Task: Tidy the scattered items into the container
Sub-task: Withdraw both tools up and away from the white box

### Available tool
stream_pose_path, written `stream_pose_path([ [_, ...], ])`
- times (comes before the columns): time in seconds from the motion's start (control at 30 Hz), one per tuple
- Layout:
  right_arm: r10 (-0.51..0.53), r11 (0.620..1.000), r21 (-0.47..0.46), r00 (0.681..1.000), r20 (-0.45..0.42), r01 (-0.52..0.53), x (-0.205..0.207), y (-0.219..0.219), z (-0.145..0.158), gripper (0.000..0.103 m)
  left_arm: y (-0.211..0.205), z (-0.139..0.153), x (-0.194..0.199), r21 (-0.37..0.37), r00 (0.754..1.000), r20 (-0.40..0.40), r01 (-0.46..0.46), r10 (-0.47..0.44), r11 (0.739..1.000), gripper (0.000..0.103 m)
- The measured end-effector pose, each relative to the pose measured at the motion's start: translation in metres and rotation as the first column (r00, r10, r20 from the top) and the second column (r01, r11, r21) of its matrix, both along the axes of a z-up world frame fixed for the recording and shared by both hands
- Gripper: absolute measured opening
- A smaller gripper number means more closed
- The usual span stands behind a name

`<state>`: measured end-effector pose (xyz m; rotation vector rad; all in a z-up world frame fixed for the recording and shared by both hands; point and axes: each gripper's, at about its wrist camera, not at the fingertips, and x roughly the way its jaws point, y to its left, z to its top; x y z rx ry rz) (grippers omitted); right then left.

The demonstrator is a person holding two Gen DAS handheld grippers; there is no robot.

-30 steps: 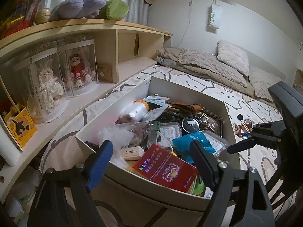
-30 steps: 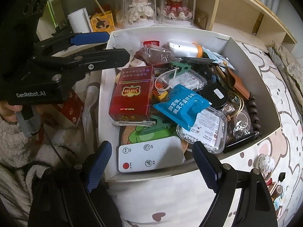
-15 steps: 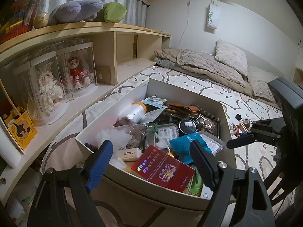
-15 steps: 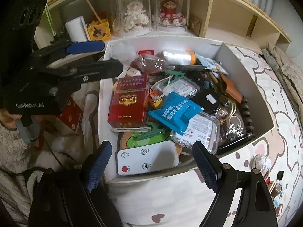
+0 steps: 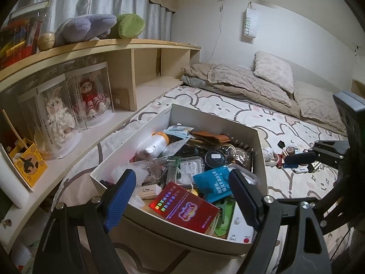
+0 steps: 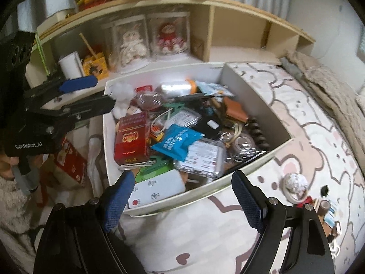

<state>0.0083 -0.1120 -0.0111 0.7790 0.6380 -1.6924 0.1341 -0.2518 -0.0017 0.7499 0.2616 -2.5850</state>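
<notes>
Both the left gripper (image 5: 182, 196) and right gripper (image 6: 182, 203) hang wide open and empty above the crammed white box (image 5: 262, 159) on the bed. Beyond it, scattered odds and ends (image 6: 319, 201) await collection, seemingly the next reach.

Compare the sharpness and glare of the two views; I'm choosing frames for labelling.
Left wrist view: sharp, with bright glare on the red box in the container, and shelves bent by the fisheye. Right wrist view: smeared by motion blur, worst on the small items on the bedsheet; its fingers look sharp.
</notes>
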Motion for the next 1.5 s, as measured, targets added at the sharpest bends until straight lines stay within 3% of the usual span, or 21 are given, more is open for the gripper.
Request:
stream_pose_path([
  [0.33, -0.055, 0.995, -0.091, 0.997, -0.052, 0.050, 0.009, 0.030, 0.015, 0.087, 0.017, 0.013, 0.002, -0.006, 1.000, -0.014, 0.011, -0.011, 1.000, 0.084],
  [0.43, -0.073, 0.990, -0.126, 0.996, -0.059, 0.065, 0.012, 0.038, 0.018, 0.103, 0.023, 0.017, 0.003, -0.012, 1.000, -0.015, 0.018, -0.018, 1.000, 0.084],
  [0.83, -0.189, 0.944, -0.278, 0.982, -0.017, 0.177, 0.003, 0.077, 0.037, 0.103, 0.046, 0.029, 0.008, -0.055, 0.999, -0.023, 0.027, -0.028, 0.998, 0.098],
  [1.0, -0.225, 0.931, -0.299, 0.974, -0.013, 0.211, 0.001, 0.090, 0.042, 0.103, 0.056, 0.033, 0.010, -0.061, 0.999, -0.031, 0.036, -0.038, 0.997, 0.103],
  [1.5, -0.282, 0.898, -0.350, 0.959, 0.004, 0.265, 0.001, 0.123, 0.047, 0.103, 0.078, 0.044, 0.011, -0.084, 0.997, -0.047, 0.052, -0.056, 0.995, 0.103],
])
